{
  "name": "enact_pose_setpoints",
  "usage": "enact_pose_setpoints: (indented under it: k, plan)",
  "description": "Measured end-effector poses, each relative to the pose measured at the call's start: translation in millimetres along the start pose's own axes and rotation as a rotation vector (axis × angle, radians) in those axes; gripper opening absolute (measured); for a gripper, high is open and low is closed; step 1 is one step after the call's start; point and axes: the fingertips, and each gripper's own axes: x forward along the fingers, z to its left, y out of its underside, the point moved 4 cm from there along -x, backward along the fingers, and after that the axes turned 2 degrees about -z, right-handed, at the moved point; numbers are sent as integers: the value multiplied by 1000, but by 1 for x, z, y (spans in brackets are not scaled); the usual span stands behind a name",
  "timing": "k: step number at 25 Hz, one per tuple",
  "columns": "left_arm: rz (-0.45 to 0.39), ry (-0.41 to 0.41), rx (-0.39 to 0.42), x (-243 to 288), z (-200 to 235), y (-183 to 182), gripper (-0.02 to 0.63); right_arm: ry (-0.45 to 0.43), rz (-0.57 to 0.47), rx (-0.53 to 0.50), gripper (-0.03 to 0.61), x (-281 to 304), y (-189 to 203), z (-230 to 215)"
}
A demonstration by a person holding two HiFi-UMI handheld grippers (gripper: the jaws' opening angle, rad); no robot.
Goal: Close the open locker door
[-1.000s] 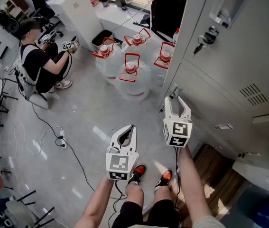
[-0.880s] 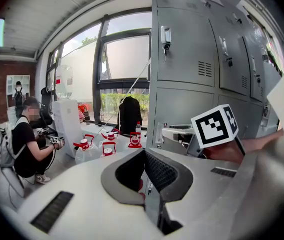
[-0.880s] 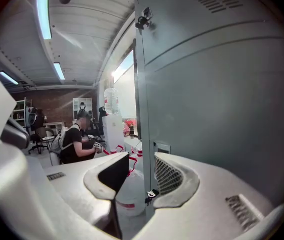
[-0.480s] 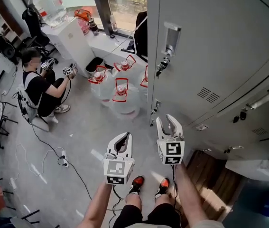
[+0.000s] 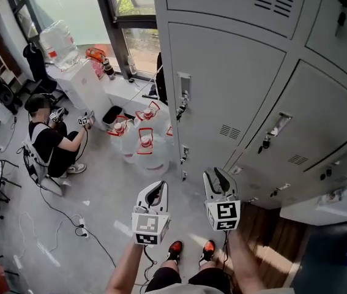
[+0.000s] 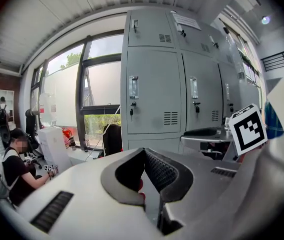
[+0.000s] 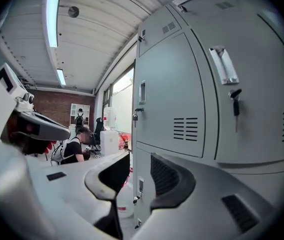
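Note:
Grey lockers (image 5: 234, 97) fill the right of the head view, and the doors I can see there are closed. At the lower right a pale grey panel (image 5: 321, 208) juts out from the row; it looks like the open door seen from above. My left gripper (image 5: 160, 187) hangs over the floor, its tips together and nothing in it. My right gripper (image 5: 214, 174) is beside it, nearer the lockers and touching none; its jaws are closing with nothing between them. The right gripper view faces closed doors (image 7: 169, 109) through the gap at the right gripper (image 7: 140, 160).
Several water jugs (image 5: 145, 149) with red handles stand on the floor left of the lockers. A person (image 5: 48, 143) sits further left, holding grippers. A white cabinet (image 5: 78, 84) carries another jug. A cable (image 5: 69, 225) trails over the floor. My feet (image 5: 188, 250) are below.
The head view has swung up along the lockers, bringing more doors into view. Both grippers now sit lower in the picture and further from the locker latch.

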Motion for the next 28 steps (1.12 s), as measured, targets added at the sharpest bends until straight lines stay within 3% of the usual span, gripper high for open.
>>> enact_pose_setpoints:
  k: [7, 12, 28]
  plan:
    - [-31, 66, 31, -31, -28, -36, 21, 67, -14, 72, 95, -72, -32, -10]
    - [-42, 104, 67, -48, -41, -50, 21, 116, -29, 58, 55, -116, -48, -15]
    - [-35, 145, 78, -84, -59, -44, 21, 228, -25, 4, 21, -202, -44, -18]
